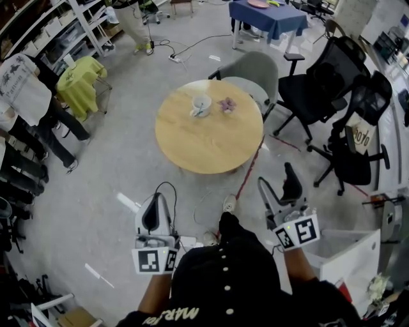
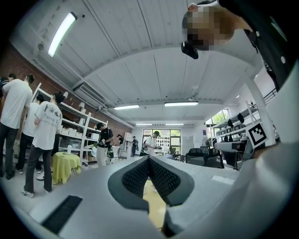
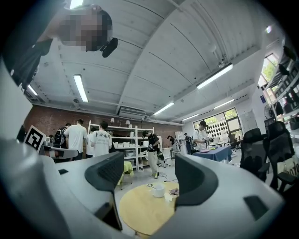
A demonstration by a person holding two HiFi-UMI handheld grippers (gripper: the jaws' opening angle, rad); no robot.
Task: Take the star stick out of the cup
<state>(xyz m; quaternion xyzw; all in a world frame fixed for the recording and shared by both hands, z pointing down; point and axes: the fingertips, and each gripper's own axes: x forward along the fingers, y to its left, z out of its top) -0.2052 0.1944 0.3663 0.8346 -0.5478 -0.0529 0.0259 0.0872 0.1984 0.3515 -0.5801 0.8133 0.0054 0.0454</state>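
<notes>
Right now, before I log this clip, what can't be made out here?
- Stick in the cup: head view, too small to confirm a star.
- Pinkish thing beside the cup: too small to identify.
- Left gripper view: the left gripper, jaws shut, hides all but a sliver of the table.

The cup on the round table is too small in the head view to show what leans inside it. No star shape can be told, and the right gripper view shows it smaller yet. The pale purple thing just beside the cup cannot be identified. In the left gripper view the left gripper hides nearly all of the table, leaving only a yellow sliver below its jaws. The blue-covered table is cut off by the head view's top edge, and a person in white by its left edge.
</notes>
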